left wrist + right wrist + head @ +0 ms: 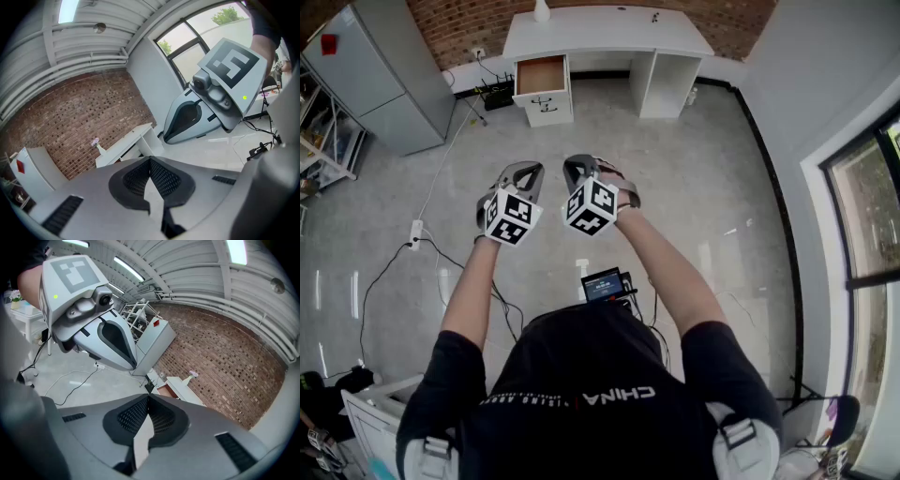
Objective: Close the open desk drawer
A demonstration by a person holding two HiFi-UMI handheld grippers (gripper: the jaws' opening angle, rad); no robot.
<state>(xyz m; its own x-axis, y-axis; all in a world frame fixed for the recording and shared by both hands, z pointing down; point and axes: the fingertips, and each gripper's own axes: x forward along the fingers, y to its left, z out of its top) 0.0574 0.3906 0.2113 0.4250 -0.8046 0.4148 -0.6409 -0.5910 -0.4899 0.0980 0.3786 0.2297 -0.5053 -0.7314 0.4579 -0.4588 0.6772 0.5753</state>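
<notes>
The white desk (609, 33) stands against the brick wall at the far end of the room. Its top left drawer (542, 75) is pulled out, showing a bare brown inside. Both grippers are held side by side in mid-air, far short of the desk. My left gripper (528, 170) is shut with nothing in it, and so is my right gripper (578, 165). In the left gripper view the jaws (150, 160) meet at the tips, with the desk (125, 142) small beyond. From the right gripper (148, 398) the open drawer (166, 388) shows just past the tips.
A grey cabinet (382, 73) stands at the left wall beside a shelf rack (321, 141). A power strip (415, 232) and cables trail over the floor on the left. A white vase (542, 11) tops the desk. Windows (872, 206) line the right side.
</notes>
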